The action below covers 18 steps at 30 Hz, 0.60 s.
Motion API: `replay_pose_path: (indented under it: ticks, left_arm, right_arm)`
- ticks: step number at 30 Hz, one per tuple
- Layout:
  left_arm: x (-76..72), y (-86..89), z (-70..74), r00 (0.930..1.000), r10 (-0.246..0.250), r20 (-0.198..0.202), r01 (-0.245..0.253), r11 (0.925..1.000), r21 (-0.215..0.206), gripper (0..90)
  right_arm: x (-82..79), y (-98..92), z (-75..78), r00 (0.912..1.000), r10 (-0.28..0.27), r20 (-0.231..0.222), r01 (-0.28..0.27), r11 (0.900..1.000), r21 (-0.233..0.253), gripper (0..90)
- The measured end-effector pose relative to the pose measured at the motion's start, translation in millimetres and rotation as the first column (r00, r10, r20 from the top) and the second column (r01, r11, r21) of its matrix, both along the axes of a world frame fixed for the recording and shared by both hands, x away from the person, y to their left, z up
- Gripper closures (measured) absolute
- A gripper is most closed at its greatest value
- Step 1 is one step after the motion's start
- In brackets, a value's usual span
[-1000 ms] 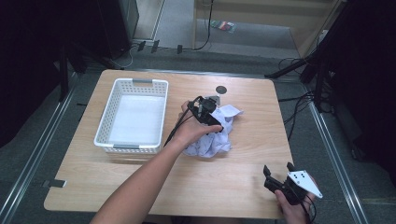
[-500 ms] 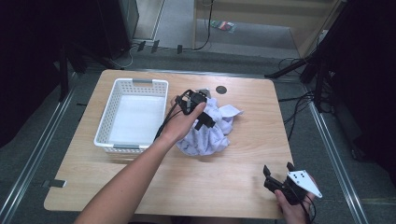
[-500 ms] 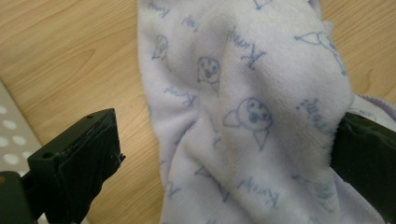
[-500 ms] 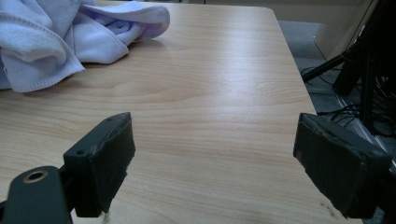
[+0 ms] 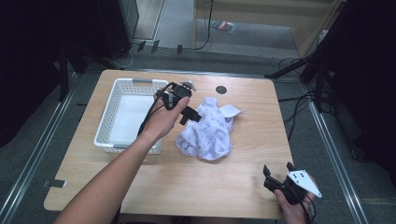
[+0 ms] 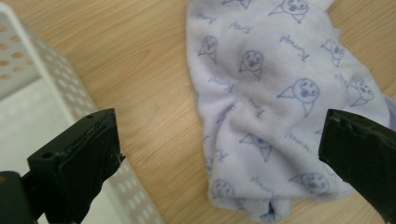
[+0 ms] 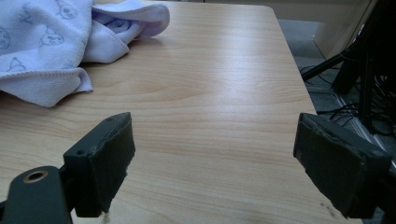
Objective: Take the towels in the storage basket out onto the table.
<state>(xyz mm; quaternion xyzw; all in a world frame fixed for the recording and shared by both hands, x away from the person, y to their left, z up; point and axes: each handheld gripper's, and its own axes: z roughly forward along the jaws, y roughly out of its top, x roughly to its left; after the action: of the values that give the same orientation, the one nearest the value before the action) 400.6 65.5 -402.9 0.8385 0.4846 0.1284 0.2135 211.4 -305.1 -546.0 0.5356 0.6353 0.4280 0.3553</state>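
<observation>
A pale lilac cloth printed with small cartoon faces lies crumpled in the middle of the wooden table. My left gripper hovers open over the cloth's left edge, beside the white basket. In the left gripper view the cloth lies below the wide-apart jaws of the left gripper, with the basket wall at left. My right gripper stands open at the table's front right corner, holding nothing. In the right gripper view the right gripper faces bare wood, and the cloth lies far off at the top left.
The basket is perforated, shows nothing inside it and takes up the table's left side. A small dark round disc sits near the back edge. Cables and stand legs lie on the floor past the right edge.
My left gripper has moved left and toward the back, from over the cloth's middle to its edge by the basket. The cloth now lies more spread out. The right gripper has not moved.
</observation>
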Motion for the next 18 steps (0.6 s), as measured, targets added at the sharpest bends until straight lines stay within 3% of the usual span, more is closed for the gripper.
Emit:
replay_pose_path:
  ticks: [8,13,18]
  left_arm:
    - [-9.4,33.6,8.7,0.9991,0.033,0.027,-0.032,0.9990,-0.031,0.0]
    - [-15.9,55.3,6.2,0.9974,0.062,0.038,-0.060,0.9974,-0.041,0.0]
    - [-24.9,74.3,4.1,0.9949,0.078,0.064,-0.073,0.9944,-0.077,0.0]
  right_arm:
    - [0.3,0.3,0.0,1.0000,-0.001,-0.001,0.001,1.000,-0.003,12.7]
    - [0.3,0.4,0.0,1.0000,-0.001,-0.002,0.001,1.000,-0.003,12.7]
    - [0.4,0.5,0.0,1.0000,-0.002,-0.002,0.002,1.000,-0.005,12.7]
